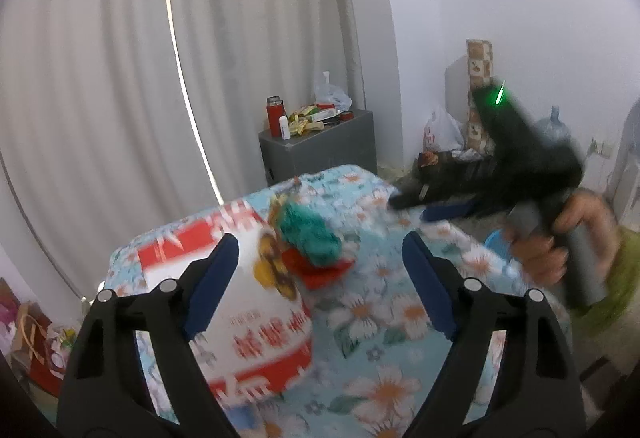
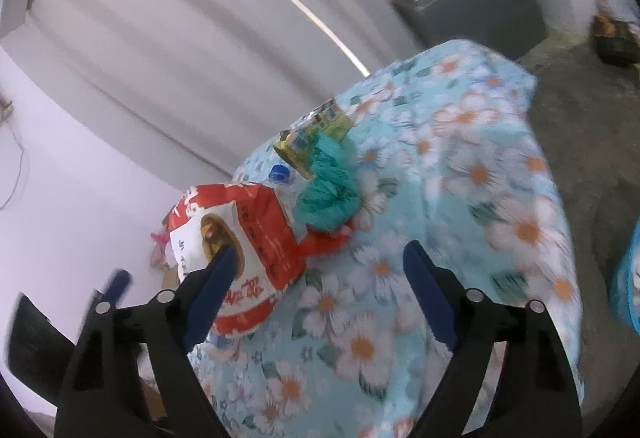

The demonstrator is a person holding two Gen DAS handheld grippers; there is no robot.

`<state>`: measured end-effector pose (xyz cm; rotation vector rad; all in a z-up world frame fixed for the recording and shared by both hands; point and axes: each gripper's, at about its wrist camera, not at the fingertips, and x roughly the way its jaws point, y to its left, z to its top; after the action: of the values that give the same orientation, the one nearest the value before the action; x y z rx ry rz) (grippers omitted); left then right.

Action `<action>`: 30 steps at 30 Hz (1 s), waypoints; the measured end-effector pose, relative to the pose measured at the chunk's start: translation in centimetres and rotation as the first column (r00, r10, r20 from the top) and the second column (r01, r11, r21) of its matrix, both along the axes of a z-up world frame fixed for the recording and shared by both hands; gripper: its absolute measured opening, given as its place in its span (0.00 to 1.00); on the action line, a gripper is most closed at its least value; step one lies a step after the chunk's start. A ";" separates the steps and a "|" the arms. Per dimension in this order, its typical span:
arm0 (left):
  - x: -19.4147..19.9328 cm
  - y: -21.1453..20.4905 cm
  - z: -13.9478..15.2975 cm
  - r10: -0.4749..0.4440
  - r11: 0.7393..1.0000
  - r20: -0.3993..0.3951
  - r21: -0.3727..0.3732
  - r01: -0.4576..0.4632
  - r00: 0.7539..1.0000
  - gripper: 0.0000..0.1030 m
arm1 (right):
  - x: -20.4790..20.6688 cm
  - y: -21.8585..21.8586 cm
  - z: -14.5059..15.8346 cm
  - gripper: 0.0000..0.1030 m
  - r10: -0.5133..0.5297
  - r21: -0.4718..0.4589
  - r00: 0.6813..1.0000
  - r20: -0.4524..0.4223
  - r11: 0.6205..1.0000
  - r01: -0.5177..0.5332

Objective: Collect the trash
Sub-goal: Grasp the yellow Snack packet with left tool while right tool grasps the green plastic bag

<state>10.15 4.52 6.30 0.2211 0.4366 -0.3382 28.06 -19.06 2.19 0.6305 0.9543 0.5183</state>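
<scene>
Both grippers (image 1: 320, 262) (image 2: 316, 270) wide open, empty, trash (image 2: 328, 186) near floral table's (image 2: 500, 166) edge

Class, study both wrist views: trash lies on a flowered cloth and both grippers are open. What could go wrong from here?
1. The teal crumpled piece lies against the red-and-white bag; a grab may catch both.
2. The trash sits on the loose flowered cloth; closing jaws could pinch fabric.
3. The right gripper and the left gripper could collide.
</scene>
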 end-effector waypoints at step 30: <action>33.8 -5.0 -7.8 0.150 0.956 -0.736 0.277 0.092 0.660 0.46 | 10.7 5.4 -5.4 0.39 0.113 -0.039 0.989 -0.099 0.992 -0.118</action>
<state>43.96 -0.48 -1.46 0.3619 1.3371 -0.3216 38.81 -13.70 -3.23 0.5660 1.0962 0.5715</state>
